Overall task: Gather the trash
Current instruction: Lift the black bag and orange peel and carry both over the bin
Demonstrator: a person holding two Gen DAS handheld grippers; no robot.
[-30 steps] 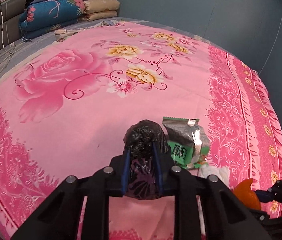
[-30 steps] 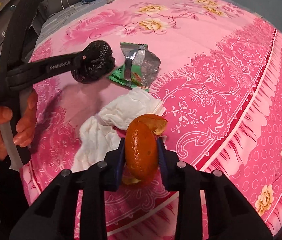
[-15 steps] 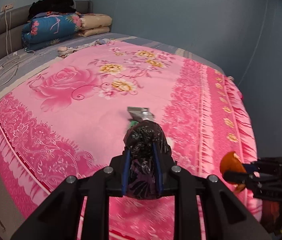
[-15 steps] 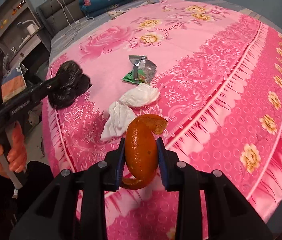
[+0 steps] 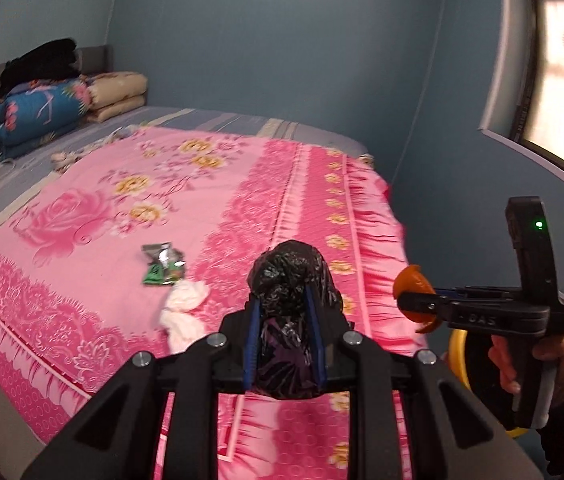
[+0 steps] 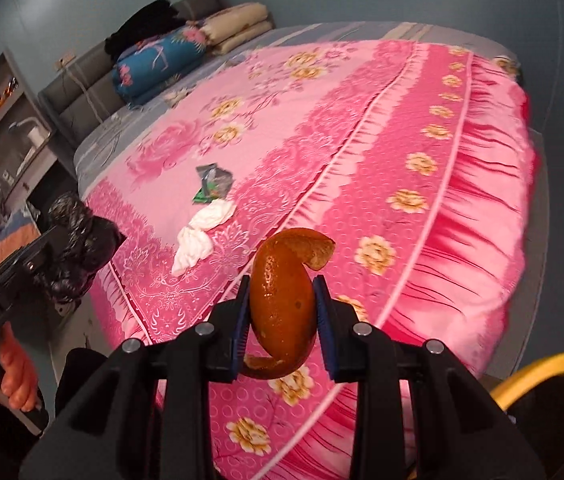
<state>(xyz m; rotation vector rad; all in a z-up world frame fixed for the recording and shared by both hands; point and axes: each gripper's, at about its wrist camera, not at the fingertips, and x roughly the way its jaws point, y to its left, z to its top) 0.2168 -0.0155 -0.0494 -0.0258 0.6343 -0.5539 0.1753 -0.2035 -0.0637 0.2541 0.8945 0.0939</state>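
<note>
Clearly two pieces of trash are already off the bed: the crumpled black plastic bag (image 5: 288, 276) sits pinched between the blue pads of the left tongs (image 5: 284, 316), jaws drawn in narrow around its middle with its bulging top standing out past the tips, and the curled orange peel (image 6: 282, 300) is clamped the same way in the right tongs (image 6: 282, 312), one curl sticking up beyond the tips and a thin tail hanging below. Both loads hang in the air off the near edge of the pink floral bedspread (image 6: 422, 128), well apart from each other.

Left on the bed, near that near edge, are the torn green and silver foil snack wrapper (image 5: 163, 264) and, just beside it toward the edge, two crumpled white tissues (image 5: 186, 308) (they touch or nearly touch).

Likely trouble from here, as I judge it: the peel is smooth and curved, so it could twist or slide out of the pads on a quick swing; the bag is soft and could work loose if the squeeze eases. The round yellow-rimmed bin (image 6: 554, 384) shows only partly at the lower right, beside the bed's near corner, so a release from off to one side could miss its mouth and drop trash on the floor.
</note>
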